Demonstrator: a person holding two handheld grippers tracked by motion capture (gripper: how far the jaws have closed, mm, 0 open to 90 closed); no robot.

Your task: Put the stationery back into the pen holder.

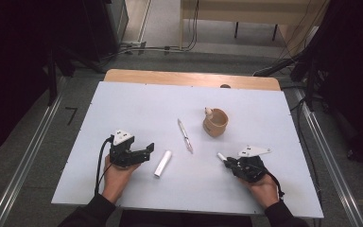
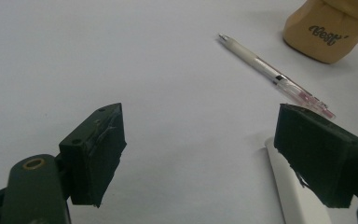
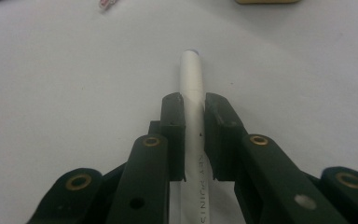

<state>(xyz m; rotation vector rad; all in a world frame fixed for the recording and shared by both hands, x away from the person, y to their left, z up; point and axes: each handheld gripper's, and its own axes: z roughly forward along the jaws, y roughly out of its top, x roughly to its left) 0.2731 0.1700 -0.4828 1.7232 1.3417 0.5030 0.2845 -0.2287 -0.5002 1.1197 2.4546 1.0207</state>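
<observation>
Left gripper (image 1: 147, 150) is resting on the table (image 1: 137, 101), jaws wide and holding nothing, white cap (image 1: 163, 163) lying just right of it. Right gripper (image 1: 228, 162) is clamping the white marker (image 3: 191, 74); best keeping that grip firm and level while fetching the cap.

We read this as a lab or test room, not a home. Ahead of the left gripper (image 1: 147, 151), a white board (image 1: 137, 106) lies on a plain wooden table (image 1: 123, 75). Metal rails (image 1: 26, 161) run along the grey floor on both sides. Beyond the table's far edge, loose cables (image 1: 170, 48) cross the floor, with black curtains (image 1: 14, 56) at both sides.
</observation>
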